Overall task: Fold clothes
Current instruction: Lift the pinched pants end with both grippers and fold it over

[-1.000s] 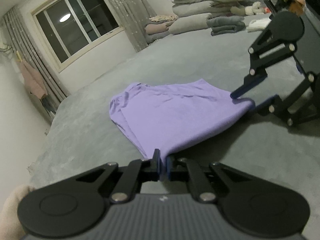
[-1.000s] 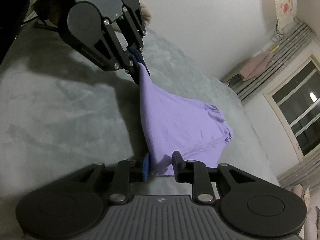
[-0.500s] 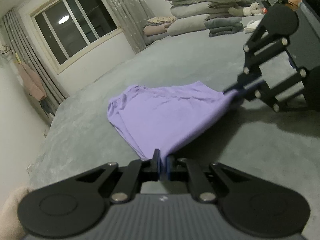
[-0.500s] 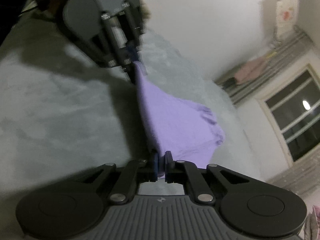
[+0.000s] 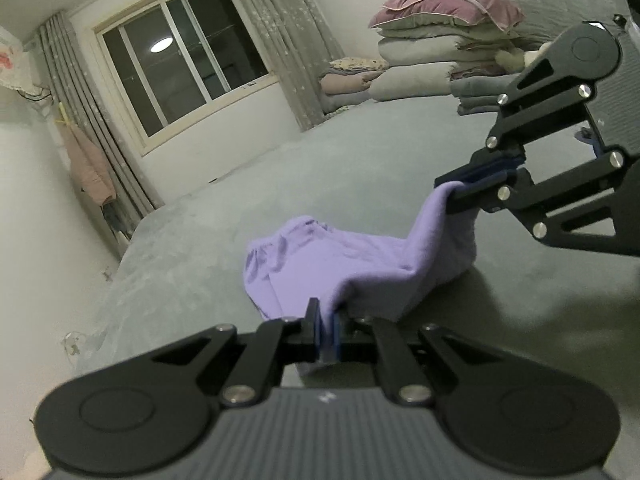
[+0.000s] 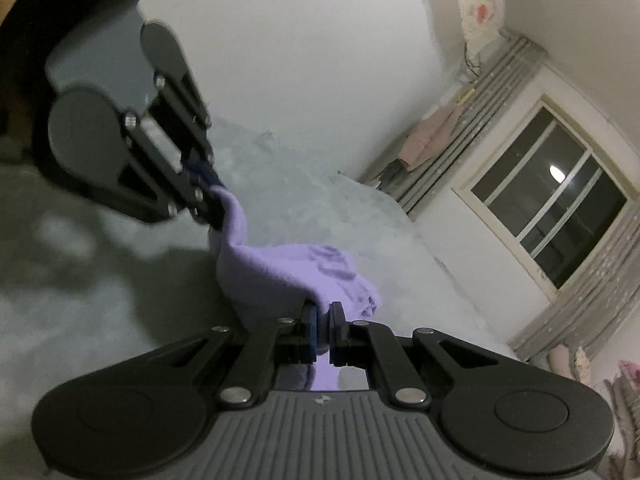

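A: Where is the garment sitting at this moment?

B: The lilac, soft knit garment (image 5: 360, 264) is lying partly on the wide grey plush bed cover (image 5: 280, 184), with its bunched far end resting on the cover and its two near corners raised off it. The cloth is sagging between those corners like a shallow sling.

A: And who is gripping what?

B: The left black two-finger gripper (image 5: 326, 334) is pinching one near corner; its blue-padded fingers (image 5: 318, 336) are clenched tight on the fabric, with a fold of lilac poking out between them. In the right wrist view this same gripper (image 6: 208, 200) is showing at upper left, blurred, with the cloth hanging down from its tip.

A: The other one?

B: The right black two-finger gripper (image 6: 322, 330) is clamping the opposite corner. Its jaws are standing almost together, the fabric squeezed in the narrow gap and draping behind them. From the left wrist view it (image 5: 468, 188) is appearing at the right, holding its corner well above the cover.

A: What else is showing?

B: A dark window with a pale frame (image 5: 180, 64), grey patterned curtains (image 5: 292, 48) beside it, and a stack of folded quilts and pillows (image 5: 436, 52) at the far end of the bed.
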A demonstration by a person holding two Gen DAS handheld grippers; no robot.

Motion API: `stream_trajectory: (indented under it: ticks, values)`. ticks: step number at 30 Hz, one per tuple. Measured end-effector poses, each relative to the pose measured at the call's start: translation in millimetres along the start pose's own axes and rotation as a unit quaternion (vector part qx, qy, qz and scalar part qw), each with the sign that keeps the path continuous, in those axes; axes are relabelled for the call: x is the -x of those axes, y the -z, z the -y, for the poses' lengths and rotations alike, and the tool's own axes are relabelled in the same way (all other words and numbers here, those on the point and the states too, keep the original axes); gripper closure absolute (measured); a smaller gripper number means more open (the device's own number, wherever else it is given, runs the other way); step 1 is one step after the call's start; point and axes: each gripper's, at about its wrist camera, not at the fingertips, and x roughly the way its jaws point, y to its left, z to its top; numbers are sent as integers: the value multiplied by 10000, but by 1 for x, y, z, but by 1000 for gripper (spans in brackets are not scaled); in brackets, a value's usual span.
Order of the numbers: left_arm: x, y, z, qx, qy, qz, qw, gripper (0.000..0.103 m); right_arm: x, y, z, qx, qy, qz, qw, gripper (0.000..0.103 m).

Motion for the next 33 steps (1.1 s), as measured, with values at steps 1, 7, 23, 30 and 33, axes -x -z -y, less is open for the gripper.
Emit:
stream_trajectory:
  ticks: [1, 7, 23, 30, 33]
  values:
    - [-4, -3, -2, 32, 13, -9, 10000, 98, -4, -2, 5, -29, -19, -15, 10000, 99]
    - [-34, -15, -37, 516, 102, -225, 9984, 98, -40, -8, 37, -134, -105, -171, 9997, 99]
    - [-173, -44, -128, 1387, 133, -1019, 9850, 98, -179, -4, 100, -438, -669, -716, 9942, 99]
    - [-229, -53, -139, 1446, 132, -1414, 9792, 98, -233, 9, 115, -712, -924, -1074, 9873, 99]
    - [-239, -53, -143, 1550, 191, -1413, 9776, 98, -241, 15, 121, -901, -1016, -1127, 9843, 99]
